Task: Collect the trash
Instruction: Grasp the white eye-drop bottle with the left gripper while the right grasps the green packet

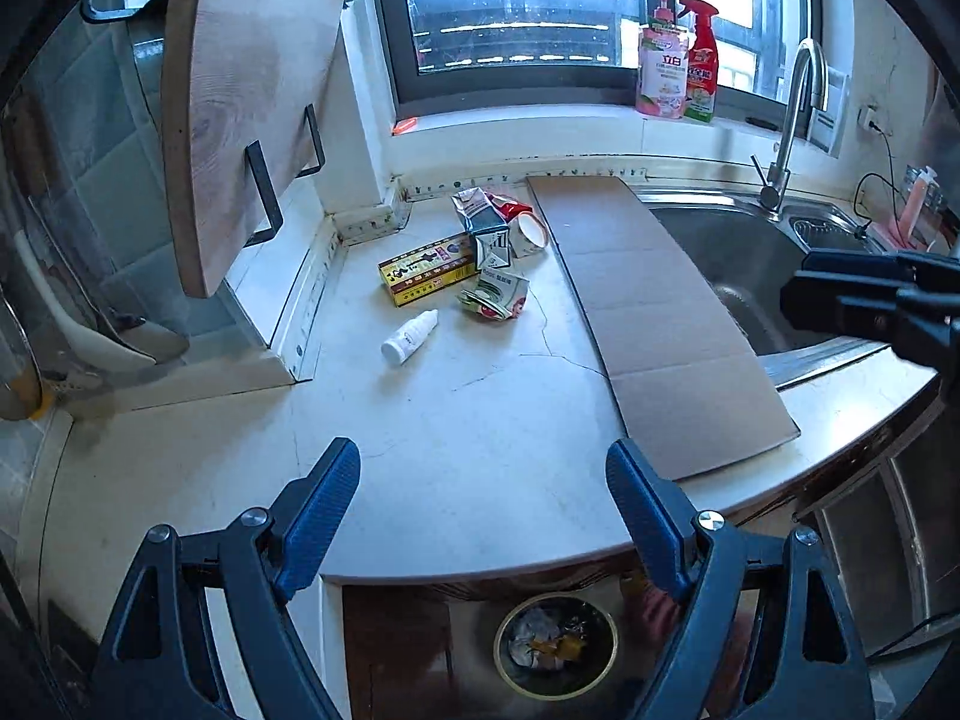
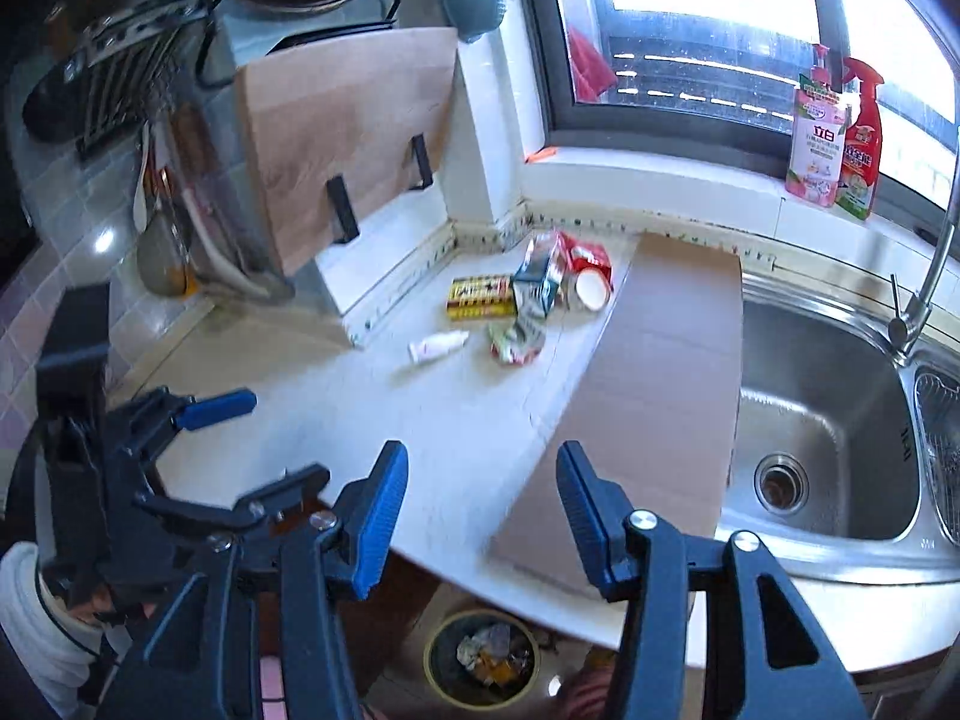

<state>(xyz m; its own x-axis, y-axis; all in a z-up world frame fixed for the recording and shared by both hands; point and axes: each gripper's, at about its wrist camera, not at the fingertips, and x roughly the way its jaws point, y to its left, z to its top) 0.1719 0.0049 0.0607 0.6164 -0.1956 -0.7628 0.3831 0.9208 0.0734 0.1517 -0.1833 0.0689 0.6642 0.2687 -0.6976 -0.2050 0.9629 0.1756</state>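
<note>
kitchen daylight falls on a pale desk [image 1: 480, 420] beside a sink [image 1: 738, 252]. trash [image 1: 474, 264] is clustered at frame centre, well beyond both grippers: cartons, a yellow box and a small bottle [image 1: 410, 337] whose long axis runs diagonally. left gripper [image 1: 483, 504] is held wide apart and empty; right gripper [image 2: 483, 510] is partly apart and empty. a bin [image 1: 555, 645] below the desk edge already holds scraps.

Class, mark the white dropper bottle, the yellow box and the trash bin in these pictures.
dropper bottle [image 1: 409, 338], left wrist view, middle of its white body
yellow box [image 1: 427, 271], left wrist view, its top face
trash bin [image 2: 433, 648], right wrist view, its left rim
</note>
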